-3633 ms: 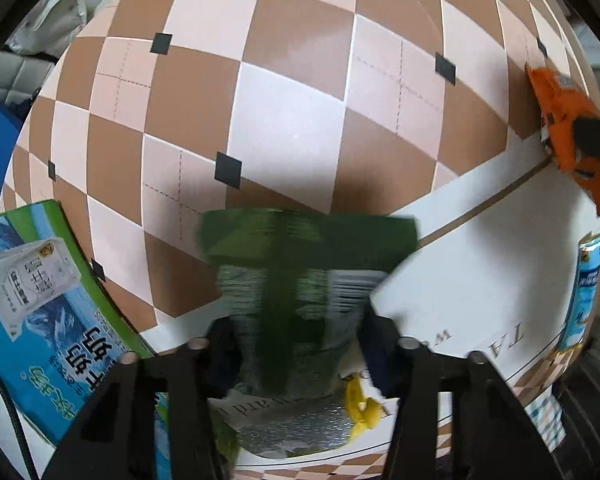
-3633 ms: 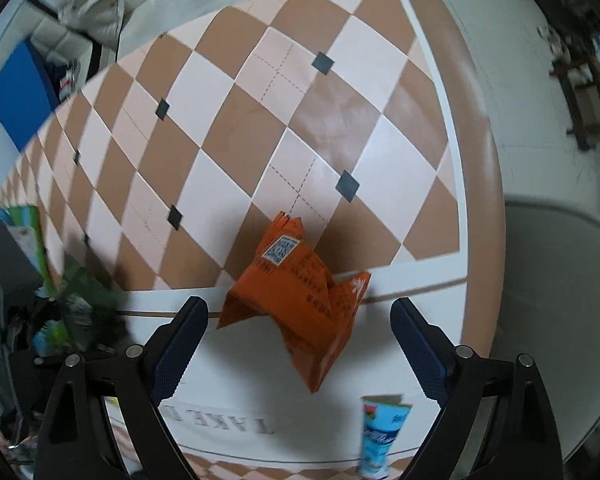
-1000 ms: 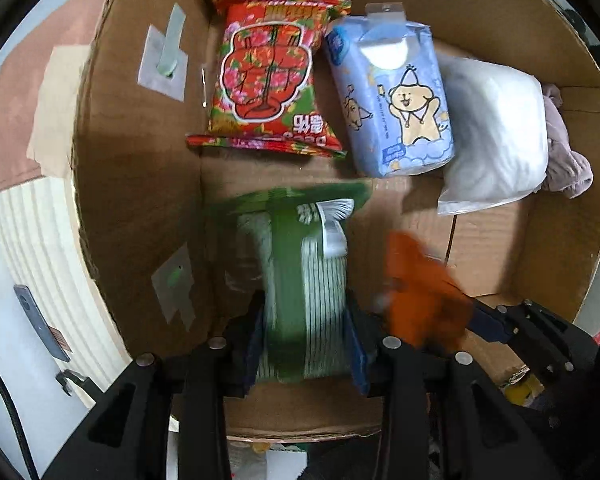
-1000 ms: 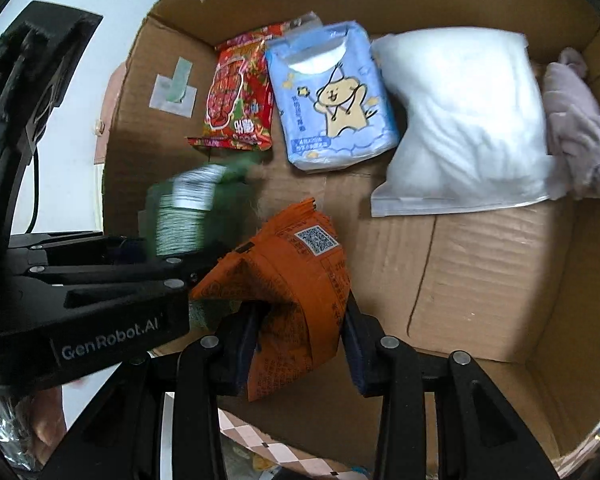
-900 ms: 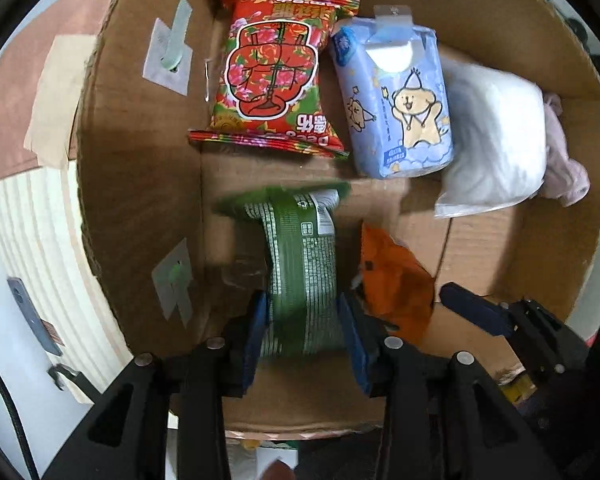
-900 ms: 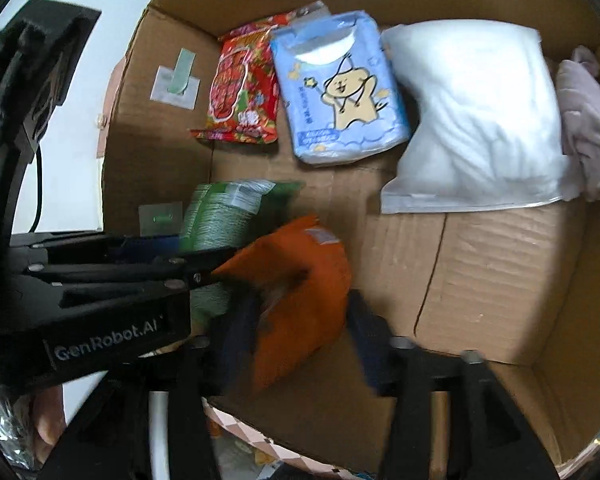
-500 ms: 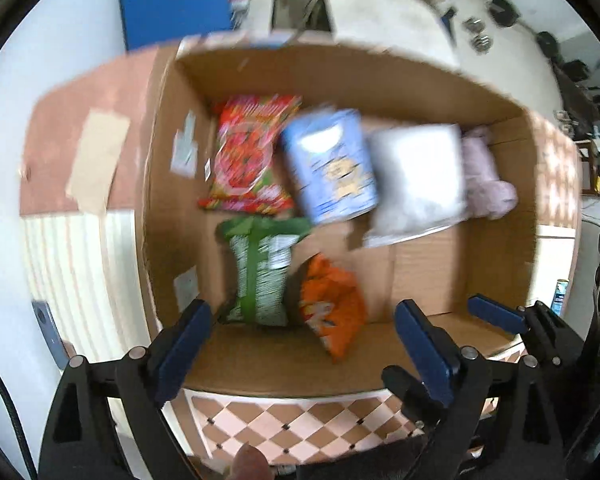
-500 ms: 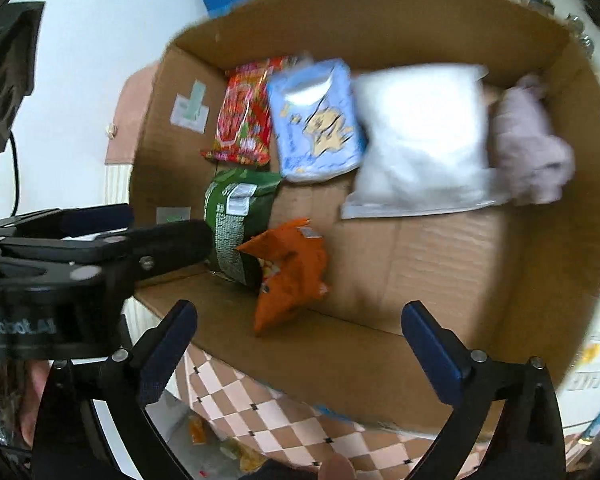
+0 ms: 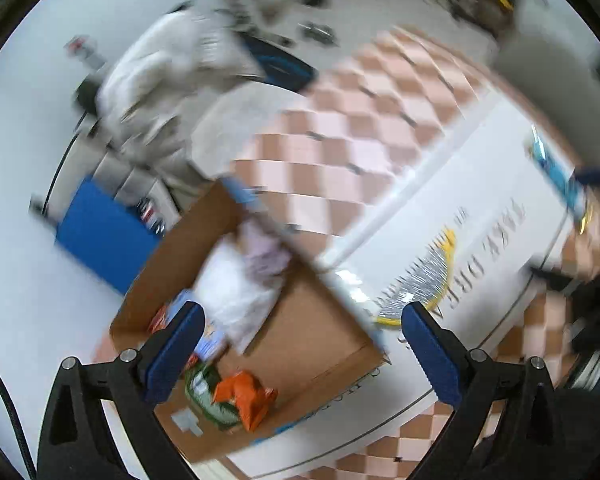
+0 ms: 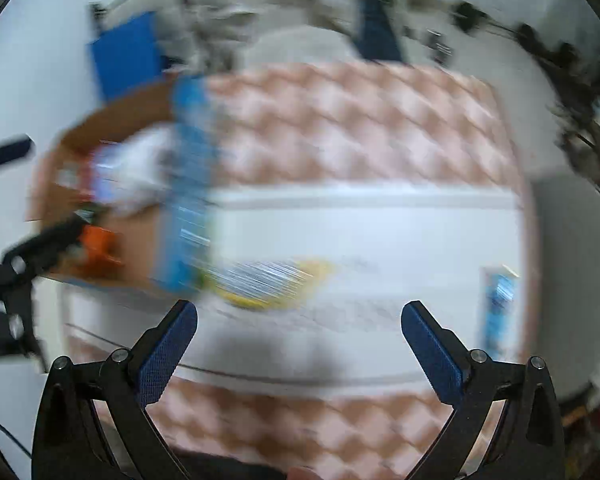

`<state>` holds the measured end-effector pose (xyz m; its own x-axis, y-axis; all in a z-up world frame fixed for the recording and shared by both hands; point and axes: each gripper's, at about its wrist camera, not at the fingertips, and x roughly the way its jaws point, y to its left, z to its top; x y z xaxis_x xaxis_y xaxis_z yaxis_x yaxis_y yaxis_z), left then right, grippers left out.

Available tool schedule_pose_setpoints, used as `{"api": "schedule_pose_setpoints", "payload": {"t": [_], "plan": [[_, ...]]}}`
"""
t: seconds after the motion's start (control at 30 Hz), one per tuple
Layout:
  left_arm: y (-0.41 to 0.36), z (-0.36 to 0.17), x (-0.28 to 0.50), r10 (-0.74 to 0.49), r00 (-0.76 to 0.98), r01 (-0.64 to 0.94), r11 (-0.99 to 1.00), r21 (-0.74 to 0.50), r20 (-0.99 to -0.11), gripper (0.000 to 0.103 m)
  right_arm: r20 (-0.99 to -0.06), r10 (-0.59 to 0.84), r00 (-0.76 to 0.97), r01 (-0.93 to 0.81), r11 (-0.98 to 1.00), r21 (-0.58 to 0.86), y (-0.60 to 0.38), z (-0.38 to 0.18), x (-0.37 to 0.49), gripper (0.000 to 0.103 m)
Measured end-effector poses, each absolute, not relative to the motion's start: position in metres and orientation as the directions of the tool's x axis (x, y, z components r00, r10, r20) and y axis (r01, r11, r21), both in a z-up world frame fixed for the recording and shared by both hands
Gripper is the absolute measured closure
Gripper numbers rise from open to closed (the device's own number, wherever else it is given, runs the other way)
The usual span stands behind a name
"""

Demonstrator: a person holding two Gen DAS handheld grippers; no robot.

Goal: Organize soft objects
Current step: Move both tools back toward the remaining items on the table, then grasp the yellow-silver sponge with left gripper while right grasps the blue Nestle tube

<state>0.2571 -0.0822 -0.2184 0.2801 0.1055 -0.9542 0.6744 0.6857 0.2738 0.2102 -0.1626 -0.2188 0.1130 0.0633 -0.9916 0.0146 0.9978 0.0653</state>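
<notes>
Left gripper (image 9: 300, 334): fingers spread wide, nothing between them. Beyond the left finger (image 9: 172, 352) sits the cardboard box (image 9: 324, 344). Inside it, the orange packet (image 9: 246, 398) lies against the green packet (image 9: 204, 396), with a white pouch (image 9: 236, 296) further in.

Right gripper (image 10: 299, 342): fingers also spread wide, empty. A silver-and-yellow packet (image 10: 268, 282) lies on the white mat (image 10: 380, 232) ahead of the left finger; a blue tube (image 10: 498, 304) lies beyond the right finger. Both views are motion-blurred.

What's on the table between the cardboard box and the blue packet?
In the left wrist view, a silver and yellow packet lies between the cardboard box and the blue packet, on the white mat.
</notes>
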Motion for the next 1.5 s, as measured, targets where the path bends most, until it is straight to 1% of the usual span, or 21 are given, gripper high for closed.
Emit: {"api": "schedule_pose_setpoints", "payload": {"t": [0.1,0.17,0.23,0.33,0.43,0.57,0.73,0.83,0.87,0.9,0.97,1.03,1.1,1.17,1.23,1.33,1.4,1.43,1.47,1.5], "plan": [[-0.127,-0.267,0.242,0.175,0.233,0.790,0.540,0.291,-0.957,0.002,-0.999,0.026,0.037,0.120,0.992,0.030,-0.232,-0.245,0.183,0.000],[-0.148,-0.295,0.230,0.227,0.242,0.842,0.434,0.320,-0.943,0.002,-1.000,0.003,0.003,0.187,0.982,0.004,-0.274,-0.260,0.168,0.000],[-0.166,-0.332,0.218,0.299,0.252,0.885,0.313,0.344,-0.920,0.002,-1.000,-0.018,-0.011,0.223,0.975,-0.020,-0.297,-0.272,0.159,0.000],[-0.178,-0.373,0.211,0.379,0.214,0.923,0.223,0.313,-0.900,0.002,-0.998,-0.044,-0.035,0.266,0.963,-0.052,-0.331,-0.293,0.148,0.000],[-0.183,-0.397,0.210,0.431,0.166,0.939,0.206,0.277,-0.887,0.002,-0.996,-0.043,-0.073,0.295,0.953,-0.063,-0.357,-0.318,0.144,0.000],[-0.182,-0.414,0.213,0.473,0.128,0.942,0.218,0.257,-0.871,0.002,-0.993,-0.043,-0.109,0.290,0.954,-0.073,-0.369,-0.337,0.145,0.000],[-0.170,-0.421,0.216,0.484,0.071,0.934,0.274,0.229,-0.872,0.002,-0.990,-0.037,-0.138,0.281,0.957,-0.075,-0.377,-0.357,0.153,0.000],[-0.164,-0.427,0.214,0.488,0.066,0.931,0.283,0.229,-0.870,0.002,-0.988,-0.036,-0.148,0.281,0.957,-0.076,-0.381,-0.365,0.158,0.000],[-0.161,-0.428,0.214,0.489,0.064,0.930,0.287,0.229,-0.870,0.005,-0.988,-0.032,-0.151,0.283,0.956,-0.074,-0.383,-0.368,0.159,0.000],[-0.160,-0.429,0.214,0.489,0.060,0.929,0.292,0.228,-0.870,0.011,-0.988,-0.028,-0.155,0.283,0.957,-0.072,-0.384,-0.370,0.160,0.000],[-0.159,-0.432,0.217,0.493,0.045,0.926,0.305,0.222,-0.869,0.019,-0.986,-0.021,-0.165,0.281,0.957,-0.067,-0.385,-0.375,0.162,0.000],[-0.158,-0.435,0.217,0.494,0.025,0.922,0.325,0.211,-0.869,0.024,-0.985,-0.019,-0.172,0.278,0.958,-0.067,-0.386,-0.378,0.163,0.000],[-0.158,-0.434,0.222,0.489,-0.020,0.917,0.357,0.179,-0.872,0.041,-0.984,-0.019,-0.177,0.281,0.957,-0.069,-0.388,-0.382,0.163,0.000],[-0.160,-0.432,0.227,0.470,-0.060,0.900,0.407,0.156,-0.881,0.049,-0.984,-0.018,-0.176,0.287,0.955,-0.069,-0.389,-0.386,0.163,0.000],[-0.159,-0.429,0.230,0.433,-0.080,0.869,0.471,0.150,-0.898,0.049,-0.983,-0.007,-0.181,0.294,0.954,-0.061,-0.391,-0.396,0.164,0.001],[-0.157,-0.425,0.231,0.365,-0.158,0.805,0.586,0.094,-0.918,0.049,-0.981,0.005,-0.196,0.300,0.952,-0.055,-0.389,-0.404,0.161,0.006],[-0.156,-0.424,0.230,0.325,-0.186,0.763,0.643,0.073,-0.927,0.049,-0.980,0.014,-0.200,0.304,0.951,-0.048,-0.388,-0.409,0.158,0.013],[-0.156,-0.424,0.228,0.318,-0.189,0.746,0.662,0.075,-0.929,0.049,-0.980,0.017,-0.201,0.306,0.951,-0.047,-0.386,-0.411,0.157,0.022],[-0.156,-0.424,0.226,0.310,-0.196,0.726,0.683,0.075,-0.930,0.049,-0.979,0.019,-0.201,0.309,0.950,-0.045,-0.386,-0.412,0.155,0.028],[-0.156,-0.426,0.224,0.302,-0.209,0.697,0.713,0.075,-0.930,0.049,-0.981,0.029,-0.191,0.319,0.947,-0.034,-0.386,-0.411,0.153,0.030]]}}
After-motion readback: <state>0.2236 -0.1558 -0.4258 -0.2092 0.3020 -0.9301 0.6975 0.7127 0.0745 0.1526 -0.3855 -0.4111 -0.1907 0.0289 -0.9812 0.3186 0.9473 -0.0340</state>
